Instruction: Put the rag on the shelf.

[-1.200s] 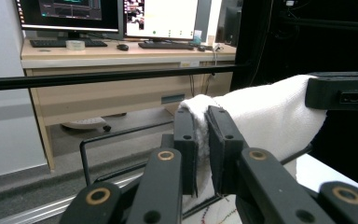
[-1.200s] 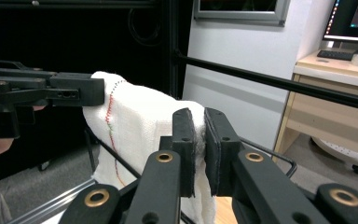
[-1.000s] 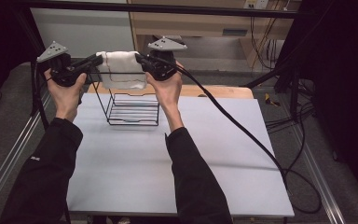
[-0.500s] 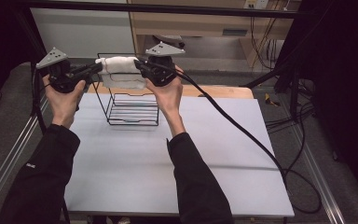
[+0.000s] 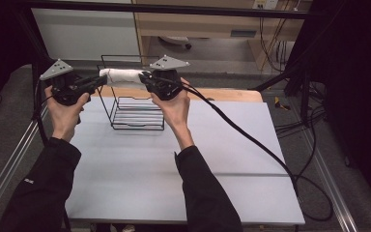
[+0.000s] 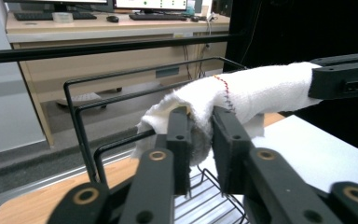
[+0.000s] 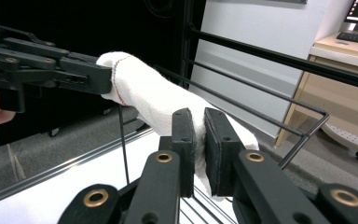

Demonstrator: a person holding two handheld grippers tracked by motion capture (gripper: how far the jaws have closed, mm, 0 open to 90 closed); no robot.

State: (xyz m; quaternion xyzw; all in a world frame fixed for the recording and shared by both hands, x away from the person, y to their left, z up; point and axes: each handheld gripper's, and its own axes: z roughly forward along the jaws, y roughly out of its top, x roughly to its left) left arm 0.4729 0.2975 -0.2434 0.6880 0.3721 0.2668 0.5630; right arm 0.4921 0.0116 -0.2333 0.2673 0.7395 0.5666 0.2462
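Note:
A white cloth (image 5: 123, 76) with a red stitched edge is stretched level between my two grippers, over the top of a black wire basket (image 5: 107, 104). My left gripper (image 5: 101, 82) holds its left end. In the left gripper view the cloth (image 6: 261, 91) bunches between the jaws of that gripper (image 6: 200, 116); they have just been opening a little, and the cloth still fills the gap. My right gripper (image 5: 142, 79) is shut on the other end. The right gripper view has the cloth (image 7: 154, 98) pinched tight in that gripper (image 7: 198, 116).
The basket stands at the back of a white table (image 5: 174, 164), in front of a wooden strip (image 5: 222, 94). A thick black cable (image 5: 251, 140) trails from the right gripper across the table's right side. A black frame bar (image 5: 174, 8) runs overhead at the back.
Both hands have carried the cloth slightly down and away, over the basket's top. The cloth hung as a broad fold before; now it is a thin band.

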